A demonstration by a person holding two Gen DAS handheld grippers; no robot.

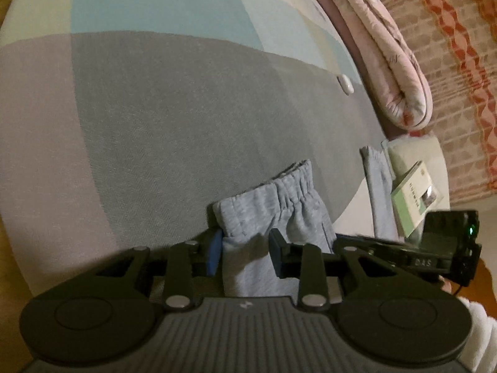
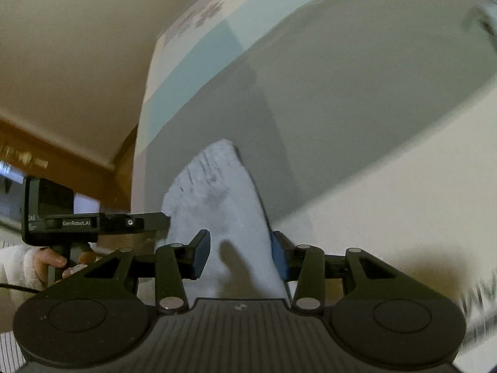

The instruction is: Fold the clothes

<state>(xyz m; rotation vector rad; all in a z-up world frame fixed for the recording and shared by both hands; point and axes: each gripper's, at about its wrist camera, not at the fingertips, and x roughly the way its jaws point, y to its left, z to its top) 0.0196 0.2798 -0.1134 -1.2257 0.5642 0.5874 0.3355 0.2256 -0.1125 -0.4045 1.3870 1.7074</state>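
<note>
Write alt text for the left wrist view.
The left gripper has light blue pants between its open fingers, over a grey and blue bedsheet. The right gripper, a folded pink quilt and a green box are to the right.

The bed [image 1: 174,99] is wide and bare ahead of the shorts [image 1: 273,205]. To the right stand a quilt [image 1: 388,56], a small white object [image 1: 438,83] and a box [image 1: 414,195].

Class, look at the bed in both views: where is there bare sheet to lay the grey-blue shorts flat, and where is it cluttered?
Free: the wide grey band of the bedsheet beyond the shorts. Crowded: the right edge, where the pink quilt, a small white object and a green box sit.
</note>
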